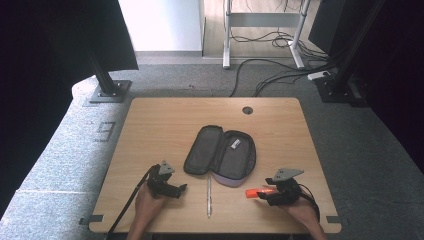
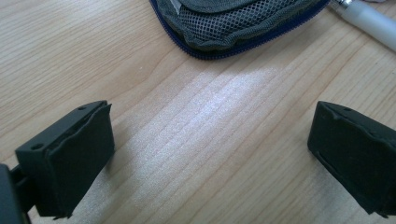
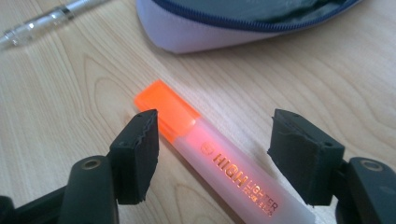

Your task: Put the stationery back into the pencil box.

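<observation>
On the wooden table [image 1: 150, 125], right gripper [image 3: 215, 140] jaws straddle an orange highlighter [image 3: 219, 163] ungripped; left gripper [image 2: 210, 149] gapes empty.

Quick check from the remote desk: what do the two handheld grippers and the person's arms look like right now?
Both tools are black. The left gripper and the right gripper each carry a grey three-cornered plate on top. A black cable trails from each towards the table's near edge. Their jaws end in blocky black pads with rough, serrated edges and small screw holes. The forearms are bare, no sleeves in view.
</observation>
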A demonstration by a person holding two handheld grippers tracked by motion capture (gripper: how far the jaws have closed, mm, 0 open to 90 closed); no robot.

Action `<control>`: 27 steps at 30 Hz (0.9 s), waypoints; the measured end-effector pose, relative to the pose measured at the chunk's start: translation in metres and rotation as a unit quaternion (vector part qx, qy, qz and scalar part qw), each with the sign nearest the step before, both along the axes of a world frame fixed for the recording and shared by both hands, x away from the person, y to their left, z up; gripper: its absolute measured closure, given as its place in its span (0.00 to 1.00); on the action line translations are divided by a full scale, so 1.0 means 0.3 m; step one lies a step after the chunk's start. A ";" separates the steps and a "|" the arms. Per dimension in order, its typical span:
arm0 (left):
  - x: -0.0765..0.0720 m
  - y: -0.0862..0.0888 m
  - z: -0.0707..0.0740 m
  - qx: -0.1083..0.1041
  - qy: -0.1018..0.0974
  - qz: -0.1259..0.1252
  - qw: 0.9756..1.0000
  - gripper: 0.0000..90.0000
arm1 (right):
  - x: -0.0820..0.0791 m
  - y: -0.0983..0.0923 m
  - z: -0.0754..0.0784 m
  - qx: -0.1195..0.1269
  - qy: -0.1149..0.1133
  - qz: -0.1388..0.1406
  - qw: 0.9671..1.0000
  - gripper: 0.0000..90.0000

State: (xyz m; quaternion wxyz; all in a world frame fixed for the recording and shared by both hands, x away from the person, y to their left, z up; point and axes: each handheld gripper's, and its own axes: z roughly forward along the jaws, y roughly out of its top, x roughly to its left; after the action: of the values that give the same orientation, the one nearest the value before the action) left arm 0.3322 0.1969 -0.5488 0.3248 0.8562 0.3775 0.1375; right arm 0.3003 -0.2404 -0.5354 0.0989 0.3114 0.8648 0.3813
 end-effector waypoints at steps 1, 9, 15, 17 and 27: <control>0.000 0.000 0.000 0.000 0.000 0.000 1.000 0.00 | 0.001 0.001 -0.005 -0.001 0.002 0.000 1.000 0.37; 0.000 0.000 0.000 0.000 0.000 0.000 1.000 0.00 | 0.003 0.010 -0.028 -0.016 0.003 0.009 1.000 0.47; 0.000 0.000 0.000 0.000 0.000 0.000 1.000 0.00 | -0.007 0.002 -0.031 -0.019 -0.008 0.005 1.000 0.56; 0.000 0.000 0.000 0.000 0.000 0.000 1.000 0.00 | -0.009 -0.002 -0.031 -0.019 -0.011 0.002 1.000 0.60; 0.000 0.000 0.000 0.000 0.000 0.000 1.000 0.00 | -0.009 -0.025 -0.028 -0.018 -0.005 -0.010 1.000 0.72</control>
State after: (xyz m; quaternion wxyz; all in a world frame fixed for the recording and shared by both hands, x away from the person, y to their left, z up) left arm 0.3322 0.1969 -0.5488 0.3247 0.8563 0.3774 0.1375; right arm 0.2976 -0.2480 -0.5437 0.1125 0.3161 0.8678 0.3666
